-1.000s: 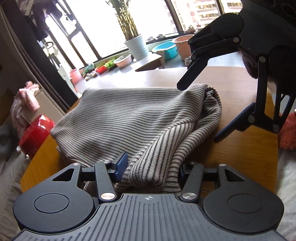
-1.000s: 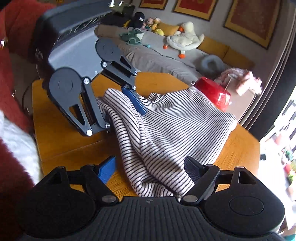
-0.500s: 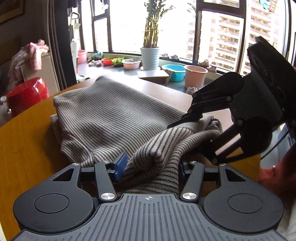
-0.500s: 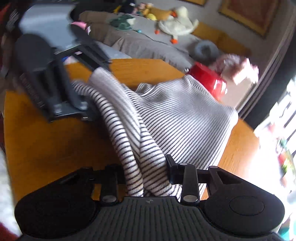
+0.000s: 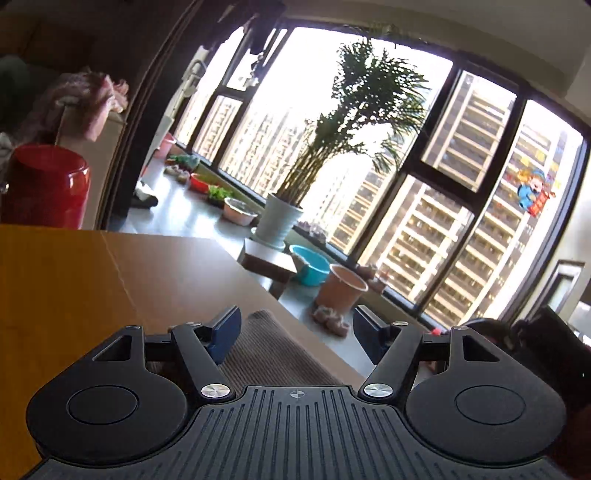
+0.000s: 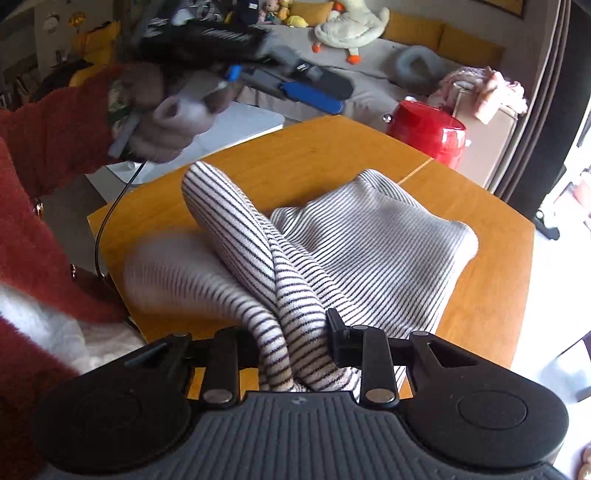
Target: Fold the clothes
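Observation:
A grey-and-white striped garment [image 6: 373,243] lies bunched on the wooden table [image 6: 491,295]. My right gripper [image 6: 291,332] is shut on a gathered fold of it and holds that fold raised above the table. A loose striped part [image 6: 173,273] at the left is blurred with motion. My left gripper [image 5: 295,332] is open and empty; only a small edge of the garment [image 5: 269,354] shows below its fingers. In the right wrist view the left gripper [image 6: 314,92] is held high above the table's far side, clear of the cloth.
A red pot [image 6: 428,129] stands past the table's far edge, also in the left wrist view [image 5: 44,184]. A windowsill with a potted plant [image 5: 280,221], bowls and pots runs beyond the table. A sofa with soft toys [image 6: 351,22] is behind. My red sleeve [image 6: 44,251] is left.
My left gripper has opened, let go of the garment and lifted away from it. My right gripper, shut on the garment, has pulled its fold up and nearer.

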A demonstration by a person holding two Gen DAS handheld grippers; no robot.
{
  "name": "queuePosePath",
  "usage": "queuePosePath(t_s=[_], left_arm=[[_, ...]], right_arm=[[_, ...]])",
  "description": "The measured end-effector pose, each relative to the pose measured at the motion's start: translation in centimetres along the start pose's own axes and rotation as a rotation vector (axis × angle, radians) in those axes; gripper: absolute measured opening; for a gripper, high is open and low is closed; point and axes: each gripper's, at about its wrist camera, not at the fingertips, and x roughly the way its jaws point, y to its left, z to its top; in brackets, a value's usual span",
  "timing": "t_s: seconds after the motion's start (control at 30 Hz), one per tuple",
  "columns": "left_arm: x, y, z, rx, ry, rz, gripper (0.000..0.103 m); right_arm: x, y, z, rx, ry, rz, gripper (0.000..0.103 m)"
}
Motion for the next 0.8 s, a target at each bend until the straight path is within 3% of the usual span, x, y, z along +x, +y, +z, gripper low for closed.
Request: queuePosePath(t_s=[0.1, 0.23, 0.37, 0.47, 0.53, 0.63, 0.7, 0.77, 0.8], left_arm=[[4.2, 1.7, -0.8, -0.011, 0.143, 0.017, 0.049], [8.7, 4.2, -3.6, 0.036, 0.347, 0.094, 0.042], [8.5, 6.9, -3.9, -0.045, 0.341, 0.013, 0.042], [8.2, 7.7, -3.9, -0.045, 0.346, -0.019, 0.042], [8.1, 8.1, -4.0, -0.053, 0.348, -0.025, 0.04], [7.9, 8.8, -4.2, -0.087, 0.339, -0.018, 0.025], [7.1, 9.2, -4.2, -0.115, 0.317, -0.002, 0.026], [5.6, 8.4, -3.9, -0.073, 0.277, 0.053, 0.03], [4.7, 7.6, -3.6, -0.026, 0.251, 0.1, 0.046]], right_arm=[[-0.6, 0.4, 1.2, -0.038, -0.008, -0.032, 0.026], [-2.2, -0.5, 5.1, -0.111, -0.083, -0.063, 0.026], [-0.7, -5.2, 8.7, -0.063, -0.138, -0.016, 0.026], [3.8, -10.0, 10.0, 0.045, -0.134, 0.058, 0.028], [7.7, -12.9, 9.1, 0.16, -0.106, 0.112, 0.029], [13.1, -16.5, 7.2, 0.321, -0.074, 0.18, 0.036], [15.4, -18.0, 6.1, 0.425, -0.08, 0.222, 0.04], [16.0, -19.0, 5.3, 0.491, -0.114, 0.265, 0.04], [16.1, -19.2, 5.0, 0.505, -0.124, 0.268, 0.04]])
